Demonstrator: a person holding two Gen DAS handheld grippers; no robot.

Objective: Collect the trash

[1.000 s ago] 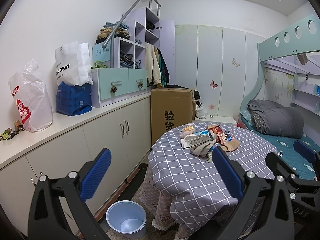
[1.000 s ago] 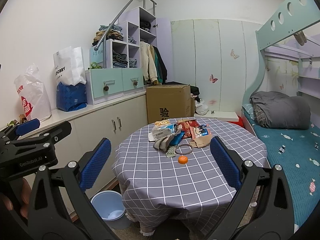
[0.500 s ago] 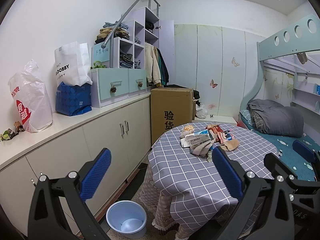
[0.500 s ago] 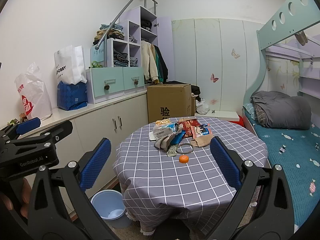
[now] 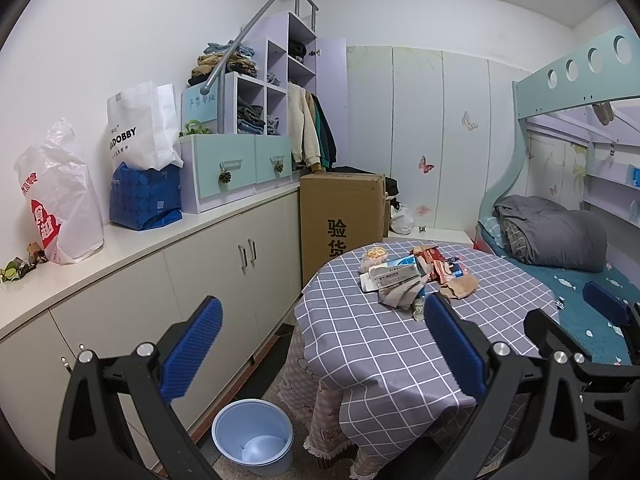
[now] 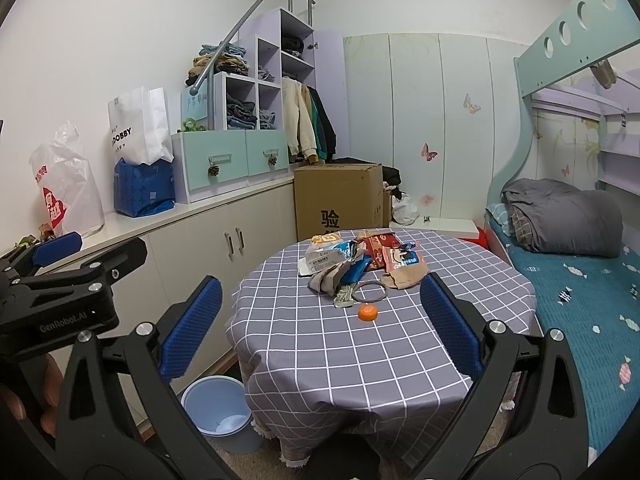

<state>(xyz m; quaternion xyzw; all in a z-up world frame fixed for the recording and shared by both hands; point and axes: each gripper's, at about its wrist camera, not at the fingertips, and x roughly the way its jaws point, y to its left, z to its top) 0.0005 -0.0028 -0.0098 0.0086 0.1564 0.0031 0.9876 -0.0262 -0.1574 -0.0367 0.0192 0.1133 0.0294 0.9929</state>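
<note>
both grippers hang in front of the table [image 6: 360, 360], left gripper [image 5: 320, 344] and right gripper [image 6: 320, 320] each spread wide, holding nothing. trash pile [image 6: 356, 264] sits at the table's far side, orange cap [image 6: 367, 312] just nearer. blue bin [image 5: 253, 436] stands on the floor beside the table, by the cabinets [image 5: 224, 280].
</note>
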